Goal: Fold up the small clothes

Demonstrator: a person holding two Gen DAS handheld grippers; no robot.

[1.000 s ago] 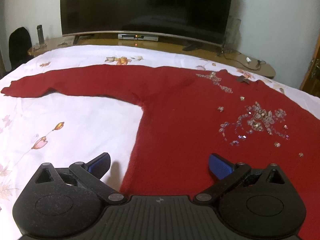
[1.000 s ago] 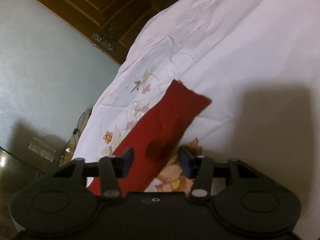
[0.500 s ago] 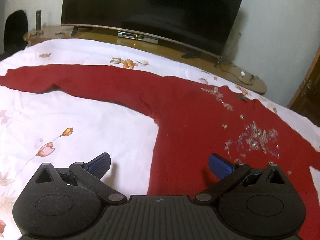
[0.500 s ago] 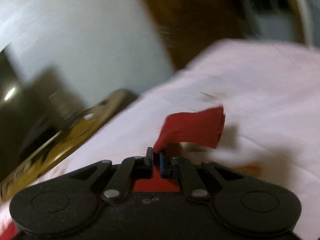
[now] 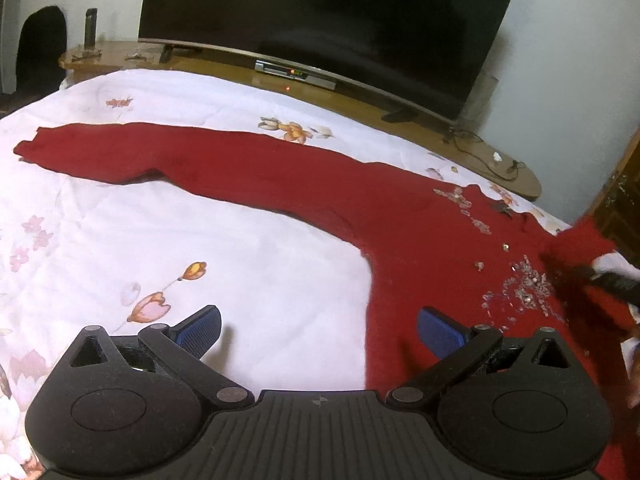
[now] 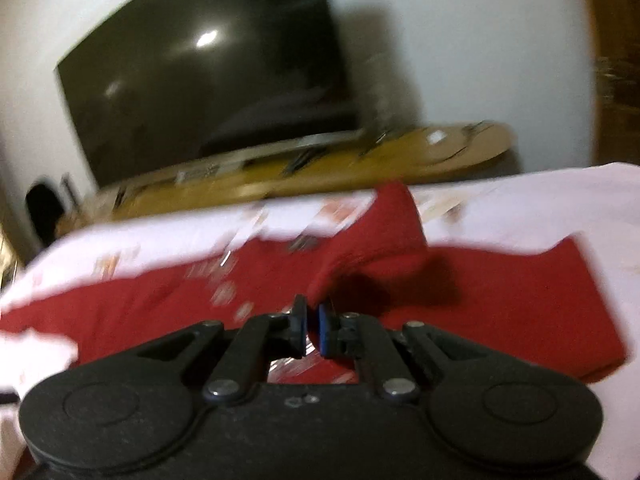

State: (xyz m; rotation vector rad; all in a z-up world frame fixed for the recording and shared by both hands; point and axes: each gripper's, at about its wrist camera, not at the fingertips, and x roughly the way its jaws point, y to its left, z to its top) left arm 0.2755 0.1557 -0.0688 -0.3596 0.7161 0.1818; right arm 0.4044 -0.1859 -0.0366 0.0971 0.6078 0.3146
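A red sweater with beaded trim lies spread on the white floral bedspread. One long sleeve stretches out to the far left. My left gripper hovers open over the sweater's side edge, nothing between its blue pads. My right gripper is shut on the other red sleeve, which rises from the jaws and folds over the sweater's body. In the left wrist view that lifted sleeve and the right gripper show blurred at the right edge.
A large dark television stands on a long wooden console beyond the bed's far edge. A wooden door is at the right. A dark bottle sits on the console's left end.
My right gripper has shut on the sleeve cuff, rolled and swept it across over the sweater's body. The left gripper has drifted leftward, staying open.
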